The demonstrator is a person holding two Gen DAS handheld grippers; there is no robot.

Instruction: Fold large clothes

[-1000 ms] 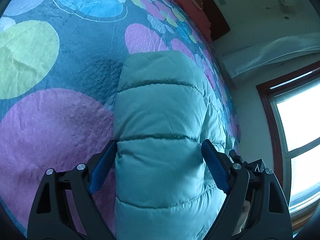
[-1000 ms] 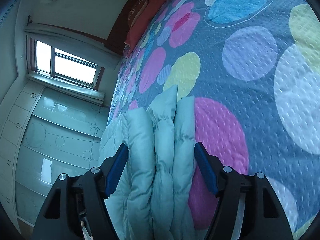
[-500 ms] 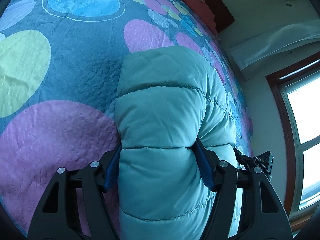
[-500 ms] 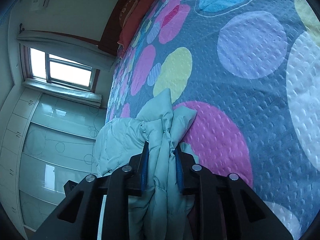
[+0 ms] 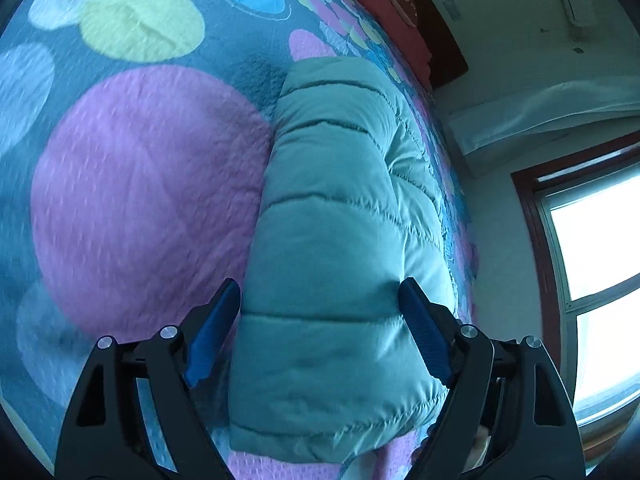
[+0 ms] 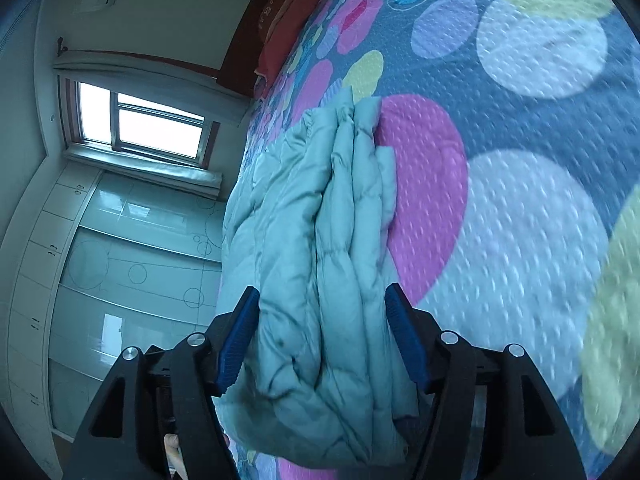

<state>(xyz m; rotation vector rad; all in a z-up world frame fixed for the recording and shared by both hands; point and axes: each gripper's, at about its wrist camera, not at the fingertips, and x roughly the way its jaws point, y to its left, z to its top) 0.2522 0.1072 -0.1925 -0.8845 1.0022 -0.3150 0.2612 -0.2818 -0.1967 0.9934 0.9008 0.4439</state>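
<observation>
The teal padded jacket (image 5: 340, 240) lies folded into a thick bundle on the bed (image 5: 136, 200), over a large pink circle of the spotted cover, near the bed's edge on the window side. The left hand-held gripper (image 5: 320, 332) straddles one end of the bundle; its jaws have just been opening, and the blue pads (image 5: 212, 332) stand at the flanks of the padding, the right one touching, without pinching it — released, as far as the view shows. The right hand-held gripper (image 6: 322, 336) stands the same way over the layered end of the jacket (image 6: 320, 260), its jaws also just opening, with the stacked folds between the pads but uncompressed. The main risk, I judge, is the puffy filling: unheld, the layers could spring apart and the fold could slump open, most likely at the right end, where several loose edges sit stacked. A pad drawn back carelessly could also catch an edge and drag the top layer askew. The bundle lies close to the bed's side, so a sideways nudge might tip it over — worth a clean, straight withdrawal.
</observation>
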